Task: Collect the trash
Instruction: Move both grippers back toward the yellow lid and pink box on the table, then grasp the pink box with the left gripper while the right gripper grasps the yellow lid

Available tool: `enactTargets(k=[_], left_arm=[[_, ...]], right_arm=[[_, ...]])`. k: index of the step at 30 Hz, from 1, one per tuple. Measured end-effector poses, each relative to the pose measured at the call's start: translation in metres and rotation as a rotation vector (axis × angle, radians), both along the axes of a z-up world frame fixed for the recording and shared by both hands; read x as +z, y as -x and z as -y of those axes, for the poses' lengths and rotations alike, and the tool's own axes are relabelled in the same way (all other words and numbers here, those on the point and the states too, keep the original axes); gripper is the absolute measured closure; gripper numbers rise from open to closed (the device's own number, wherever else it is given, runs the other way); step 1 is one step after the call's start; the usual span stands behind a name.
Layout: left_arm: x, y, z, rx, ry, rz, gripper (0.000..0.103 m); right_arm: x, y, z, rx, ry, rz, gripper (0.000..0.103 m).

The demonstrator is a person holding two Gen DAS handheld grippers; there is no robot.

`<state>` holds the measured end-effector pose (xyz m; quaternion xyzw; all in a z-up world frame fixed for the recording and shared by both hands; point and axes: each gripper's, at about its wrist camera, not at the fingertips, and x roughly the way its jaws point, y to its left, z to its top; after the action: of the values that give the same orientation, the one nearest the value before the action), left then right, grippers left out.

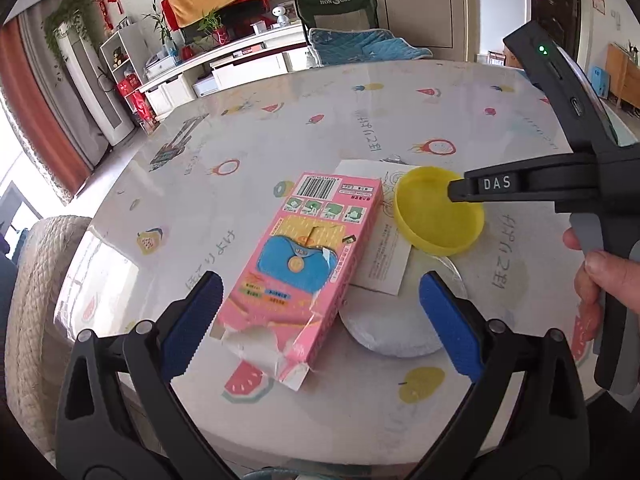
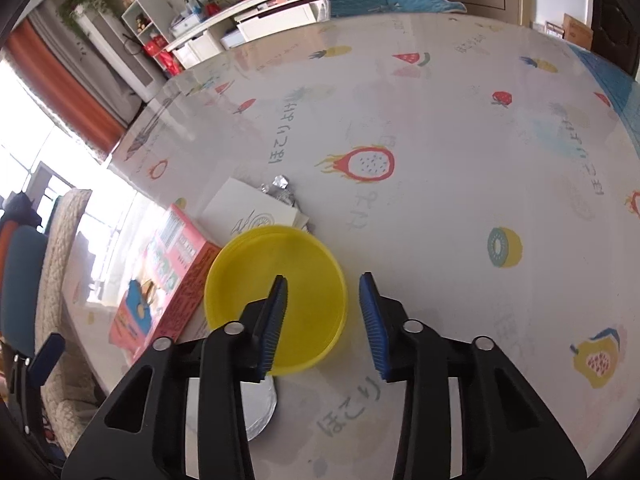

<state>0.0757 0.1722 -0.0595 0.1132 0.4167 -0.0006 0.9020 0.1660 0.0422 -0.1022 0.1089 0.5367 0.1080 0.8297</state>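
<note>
Right wrist view: right claw (image 2: 323, 312) open, partly narrowed, straddling the near-right rim of the yellow lid (image 2: 276, 296). One pad sits over the lid's inside, the other just outside the wall. Not closed on it yet. Lid lies open side up on the counter (image 2: 460, 128), resting partly on a white card (image 2: 248, 208) and a round foil disc (image 2: 260, 412). Crumpled foil scrap (image 2: 280, 184) just behind the card.

Left wrist view: left claw (image 1: 320, 320) wide open, empty, hovering over the torn end of the pink box (image 1: 304, 264). Box lies flat, overlapping the card and touching the foil disc.

Step in hand, likely: pinch the lid's rim. To do it well, lower until both pads overlap the wall fully, then squeeze square across it; the wall looks thin and smooth, so a shallow bite could slip or flip the lid. Lift straight up so card and foil underneath don't drag along. Left claw should go for the box across its narrow width, clear of the ragged flap. No bin visible in either view.
</note>
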Motion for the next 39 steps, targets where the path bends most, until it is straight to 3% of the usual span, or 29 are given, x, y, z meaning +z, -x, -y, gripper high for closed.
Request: enactTargets(k=[3,7,16,19,21,25,28,35,39], left_arm=[[-0.004,-0.007,-0.002,0.017,0.030,-0.014,0.007],[-0.007,-0.012,-0.011,0.046,0.083,-0.032,0.007],[-0.002,-0.020,-0.014,0.052,0.095,-0.018,0.007],[0.007,-0.025,-0.007,-0.026,0.084,-0.010,0.007],[0.006,-0.034,-0.006,-0.084,0.091,-0.049,0.007],[-0.015,-0.055,-0.004,-0.121,-0.061,-0.138,0.007],[-0.033,-0.066,-0.008,-0.121,-0.089,-0.191,0.007],[-0.050,-0.070,-0.020,-0.083,0.024,-0.209,0.007],[-0.046,-0.065,-0.022,-0.084,0.045,-0.170,0.016]], right_arm=[[-0.008,-0.001,0.000,0.001,0.019,-0.030,0.094],[-0.008,0.003,0.007,-0.003,-0.014,-0.016,0.098],[0.018,0.033,0.037,-0.010,-0.094,0.064,0.098],[0.026,0.039,0.043,0.004,-0.095,0.076,0.097],[0.031,0.043,0.046,0.016,-0.104,0.082,0.097],[0.035,0.045,0.049,0.034,-0.115,0.093,0.097],[0.034,0.045,0.048,0.048,-0.111,0.093,0.097],[0.029,0.045,0.040,0.083,-0.107,0.095,0.097],[0.026,0.045,0.035,0.096,-0.086,0.098,0.097]])
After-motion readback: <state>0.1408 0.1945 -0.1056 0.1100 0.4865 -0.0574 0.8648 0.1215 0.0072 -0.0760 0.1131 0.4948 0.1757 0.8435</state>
